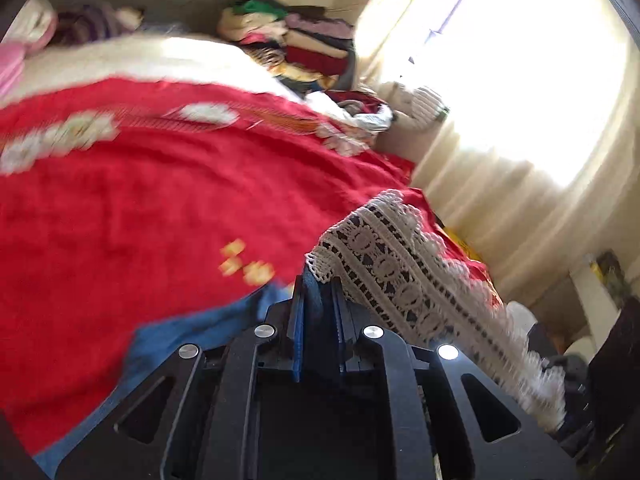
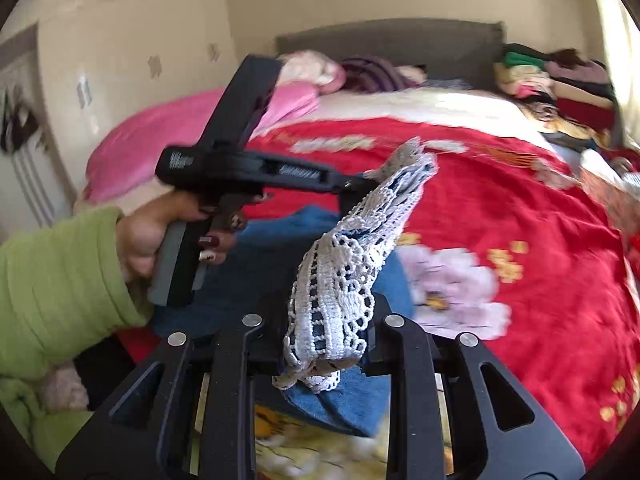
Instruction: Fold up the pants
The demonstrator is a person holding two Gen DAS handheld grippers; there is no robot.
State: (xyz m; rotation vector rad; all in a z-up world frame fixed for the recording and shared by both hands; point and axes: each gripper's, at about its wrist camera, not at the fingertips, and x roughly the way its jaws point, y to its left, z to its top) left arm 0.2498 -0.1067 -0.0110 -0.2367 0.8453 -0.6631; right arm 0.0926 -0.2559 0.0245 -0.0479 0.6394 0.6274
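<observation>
Your left gripper (image 1: 318, 304) is clenched on the pants (image 1: 192, 336): blue denim sits pinched between the two blue pads (image 1: 297, 332), and the white lace hem (image 1: 400, 272) spills off to the right of the fingers, hanging down toward the floor side. The rest of the denim trails left and near, lying on the red bedspread (image 1: 160, 200).

From the right wrist view, your right gripper (image 2: 326, 344) is grasping the same lace hem (image 2: 340, 280); the lace bunches between the fingers with a fold of denim (image 2: 340, 400) drooping just below them. The hem stretches up and away from it to the left gripper (image 2: 352, 186), which holds the far end. So the hem is lifted off the bed, strung between your two grippers. Your left hand (image 2: 160, 232) in the green sleeve (image 2: 56, 280) wraps the handle at the left of the scene.

Under the lifted hem, more blue denim (image 2: 272, 248) rests on the bedspread (image 2: 500, 208), near its floral print. A pink blanket (image 2: 168, 132) lies far left, and a stack of folded clothes (image 2: 560, 88) sits at the far right by the headboard (image 2: 392, 38). The picture is motion-blurred, so finer detail is unclear.
</observation>
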